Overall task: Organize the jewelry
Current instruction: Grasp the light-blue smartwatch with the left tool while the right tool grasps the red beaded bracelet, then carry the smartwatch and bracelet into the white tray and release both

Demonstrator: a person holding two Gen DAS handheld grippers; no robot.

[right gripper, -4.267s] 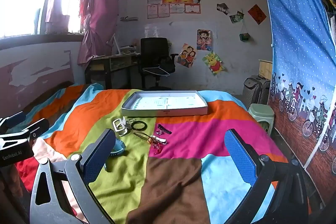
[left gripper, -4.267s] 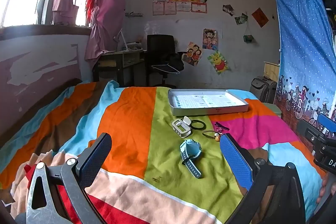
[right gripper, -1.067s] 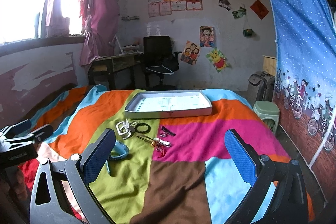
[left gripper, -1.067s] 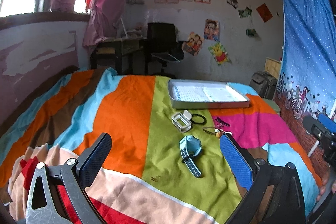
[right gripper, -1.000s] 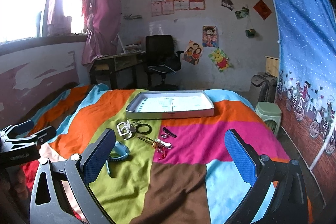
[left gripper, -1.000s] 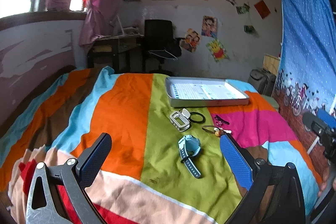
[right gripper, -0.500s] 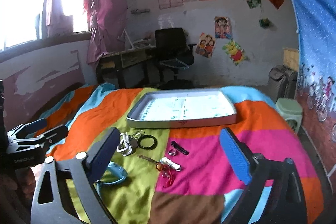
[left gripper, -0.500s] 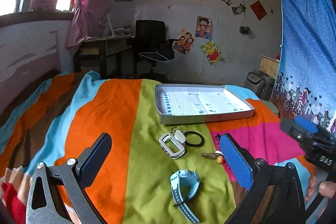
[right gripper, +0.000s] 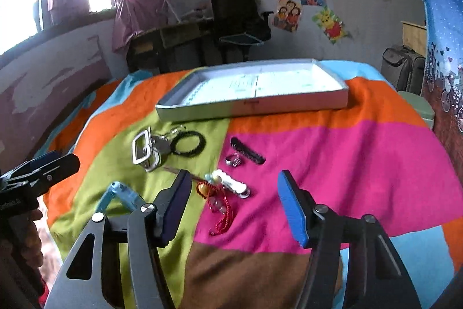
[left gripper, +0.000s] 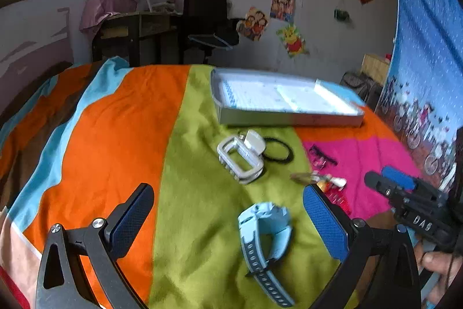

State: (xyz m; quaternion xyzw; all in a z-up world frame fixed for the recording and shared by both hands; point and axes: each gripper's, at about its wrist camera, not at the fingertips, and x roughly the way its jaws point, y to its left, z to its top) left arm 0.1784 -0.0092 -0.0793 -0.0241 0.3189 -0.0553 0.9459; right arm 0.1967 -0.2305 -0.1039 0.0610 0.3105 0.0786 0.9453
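Jewelry lies loose on a striped blanket in front of a shallow grey tray (right gripper: 251,106). My right gripper (right gripper: 234,207) hovers low over a red beaded bracelet (right gripper: 220,210) and a white beaded hair clip (right gripper: 231,184). Its jaws are closing with both pieces in the gap, and the pads touch neither. My left gripper (left gripper: 228,219) stands wide open just above a light blue watch (left gripper: 266,225). Farther off lie a white claw clip (left gripper: 240,158), a black hair tie (left gripper: 277,152), a black comb clip (right gripper: 247,154) and a ring (right gripper: 233,160).
The bed's far edge lies behind the tray (left gripper: 289,120), with a desk (left gripper: 139,31) and a black chair (left gripper: 205,16) beyond. A blue curtain (left gripper: 428,54) hangs on the right, near a suitcase (right gripper: 405,71) and a green stool (right gripper: 419,106). A person's hand (left gripper: 437,262) holds the right gripper.
Both grippers have come forward and down toward the jewelry. The right gripper's jaws have narrowed around the bracelet and white clip. The watch now sits between the left fingers.
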